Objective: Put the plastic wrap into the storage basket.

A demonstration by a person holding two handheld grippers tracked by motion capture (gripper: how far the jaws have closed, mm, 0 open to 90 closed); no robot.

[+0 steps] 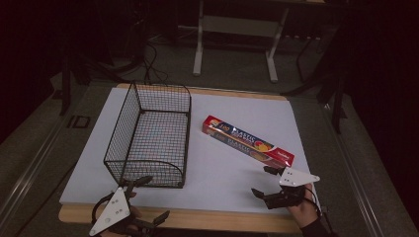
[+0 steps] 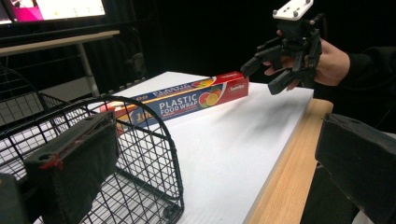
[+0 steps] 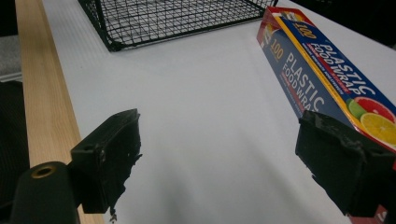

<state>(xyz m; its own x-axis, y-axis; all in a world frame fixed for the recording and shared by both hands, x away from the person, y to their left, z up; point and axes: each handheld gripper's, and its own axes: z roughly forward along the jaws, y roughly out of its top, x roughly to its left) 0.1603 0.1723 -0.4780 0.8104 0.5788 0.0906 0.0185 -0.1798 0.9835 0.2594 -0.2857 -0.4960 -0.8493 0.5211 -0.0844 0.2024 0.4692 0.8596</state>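
Both grippers, left (image 1: 143, 200) and right (image 1: 267, 181), hover with fingers apart and empty; the box (image 1: 247, 140) lies on the counter (image 1: 222, 182) beside the seemingly empty basket (image 1: 150, 136), nothing apparently begun.

The wire basket (image 1: 150, 138) stands on the bench (image 1: 237, 173). To its right lies the food wrap box (image 1: 248, 140), well apart. The left gripper (image 1: 143, 200) sits just before the basket's near end; the right gripper (image 1: 267, 182) sits before the box's near end
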